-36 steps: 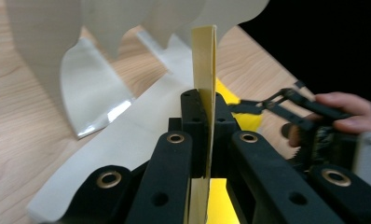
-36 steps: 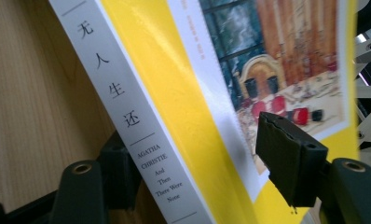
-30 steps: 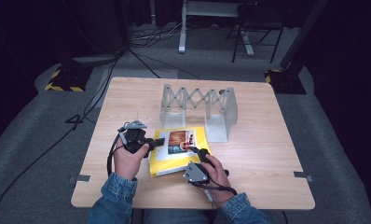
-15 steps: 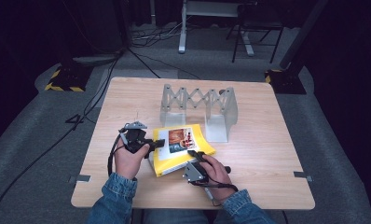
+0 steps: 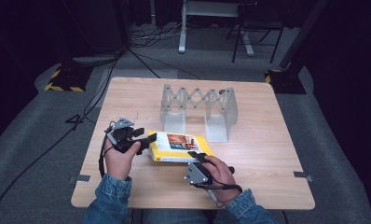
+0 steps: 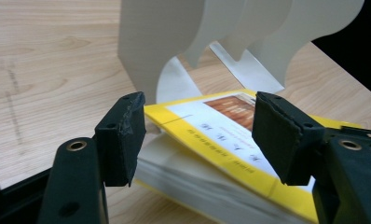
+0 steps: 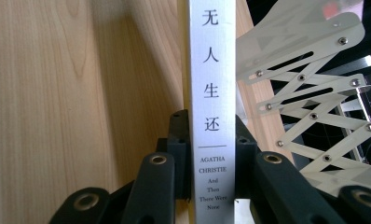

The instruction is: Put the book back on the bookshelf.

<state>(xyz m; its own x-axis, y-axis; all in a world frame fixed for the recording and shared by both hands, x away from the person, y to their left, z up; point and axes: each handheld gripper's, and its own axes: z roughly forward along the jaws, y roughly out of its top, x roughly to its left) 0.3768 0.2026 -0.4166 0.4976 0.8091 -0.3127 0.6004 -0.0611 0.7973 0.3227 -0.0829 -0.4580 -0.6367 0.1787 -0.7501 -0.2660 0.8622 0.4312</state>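
A yellow paperback point(image 5: 176, 143) with a white spine lies on the wooden table point(image 5: 267, 154), in front of a white expanding rack point(image 5: 197, 108). My right gripper point(image 5: 196, 157) is shut on the book's spine point(image 7: 211, 70) at its near edge; its jaws have just been closing on it. At the book's left end my left gripper point(image 5: 145, 139) stands open. Its jaws have just been opening. In the left gripper view the book's corner point(image 6: 211, 140) lies between the pads point(image 6: 123, 135), which stand clear of it.
The rack's scissor links point(image 7: 314, 102) rise just right of the spine in the right gripper view. Its white panels point(image 6: 174, 42) stand close behind the book. Cables point(image 5: 99, 93) trail off the table's left side.
The left jaws, earlier shut on the book's left edge, have let go and spread. The right gripper has closed on the spine and risen a little.
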